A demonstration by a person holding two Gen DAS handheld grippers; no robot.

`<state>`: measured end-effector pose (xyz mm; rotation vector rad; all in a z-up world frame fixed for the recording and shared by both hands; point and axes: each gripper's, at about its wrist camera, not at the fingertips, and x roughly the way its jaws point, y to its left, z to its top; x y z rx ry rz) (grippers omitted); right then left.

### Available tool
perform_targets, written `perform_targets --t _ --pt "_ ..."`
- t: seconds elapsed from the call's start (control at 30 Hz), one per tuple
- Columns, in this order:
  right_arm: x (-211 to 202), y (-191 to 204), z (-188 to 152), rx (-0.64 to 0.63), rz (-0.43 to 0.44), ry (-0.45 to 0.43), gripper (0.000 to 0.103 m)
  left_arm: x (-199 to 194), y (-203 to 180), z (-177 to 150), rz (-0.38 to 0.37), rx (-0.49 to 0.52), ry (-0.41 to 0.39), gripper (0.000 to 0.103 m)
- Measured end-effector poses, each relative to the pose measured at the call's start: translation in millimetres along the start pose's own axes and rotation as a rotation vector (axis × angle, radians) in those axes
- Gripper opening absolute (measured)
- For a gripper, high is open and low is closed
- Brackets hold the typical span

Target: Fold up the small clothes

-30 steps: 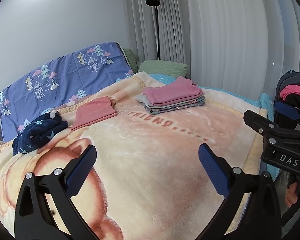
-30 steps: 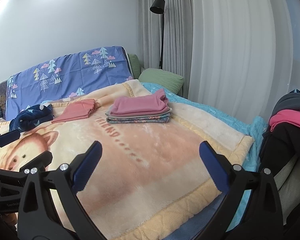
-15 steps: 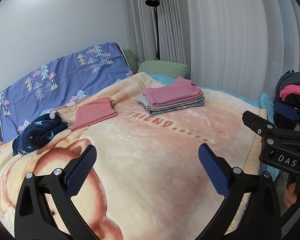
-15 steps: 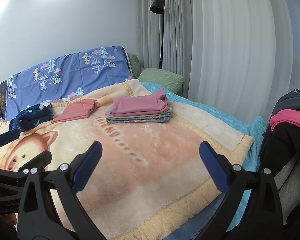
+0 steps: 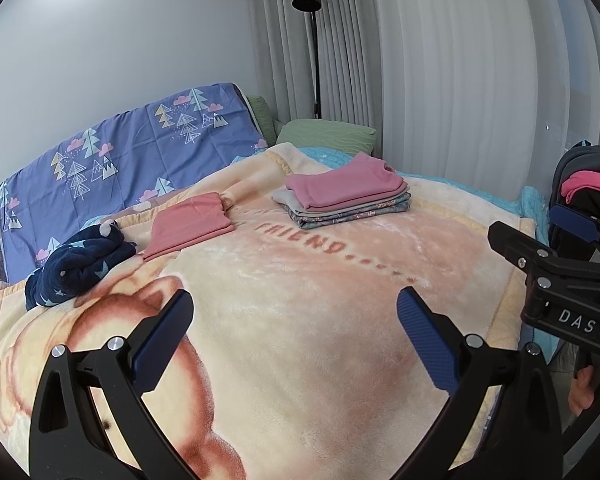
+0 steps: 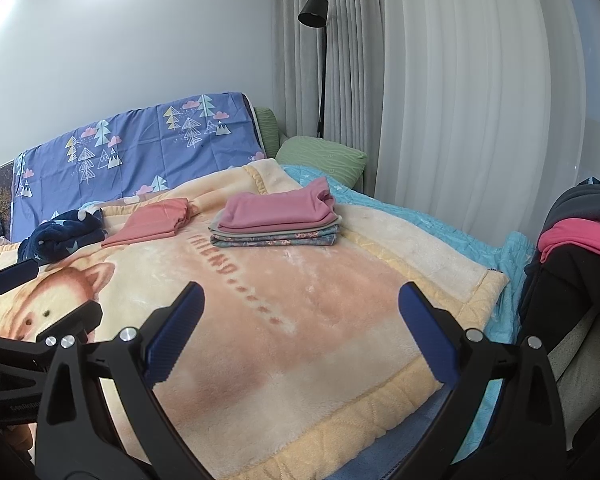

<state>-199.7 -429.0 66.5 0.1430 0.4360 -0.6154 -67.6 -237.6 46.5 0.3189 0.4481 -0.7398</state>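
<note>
A stack of folded clothes (image 5: 342, 200) (image 6: 278, 220) with a pink top layer lies far back on the peach blanket (image 5: 300, 320) (image 6: 300, 300). A folded salmon garment (image 5: 188, 230) (image 6: 152, 226) rests to its left. Further left sits a crumpled navy star-print garment (image 5: 76, 264) (image 6: 64, 234). My left gripper (image 5: 294, 336) is open above the near blanket, holding nothing. My right gripper (image 6: 300, 332) is open too, over the blanket's near edge, empty. Both stand well short of the clothes.
A heap of dark and pink clothes (image 5: 588, 188) (image 6: 576, 240) sits at the right beside the bed. Green pillows (image 5: 328, 134) and a purple tree-print cover (image 5: 120, 164) line the head. A black floor lamp (image 6: 320, 60) stands by the curtains.
</note>
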Motion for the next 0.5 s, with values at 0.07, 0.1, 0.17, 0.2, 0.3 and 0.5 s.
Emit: perform_targets --t 0.07,0.1,0.17,0.2,0.3,0.5 --pt "0.0 0.0 0.1 0.0 0.0 0.0 0.099 0.2 0.0 0.0 0.0 -0.001 0.0 0.102" --pt "0.0 -0.3 -0.7 0.0 0.0 0.0 0.099 0.3 -0.1 0.0 0.0 -0.001 0.0 0.102" --pt "0.1 -0.5 -0.9 -0.002 0.001 0.0 0.099 0.3 0.0 0.0 0.0 -0.001 0.0 0.102" --pt "0.0 -0.2 -0.7 -0.001 0.0 0.0 0.099 0.4 0.1 -0.1 0.0 -0.001 0.001 0.102" --pt "-0.2 0.0 -0.8 0.001 0.0 0.001 0.099 0.5 -0.1 0.1 0.0 -0.001 0.001 0.102" --pt "-0.2 0.2 -0.8 0.0 -0.001 0.001 0.099 0.6 -0.1 0.4 0.0 -0.002 0.001 0.102"
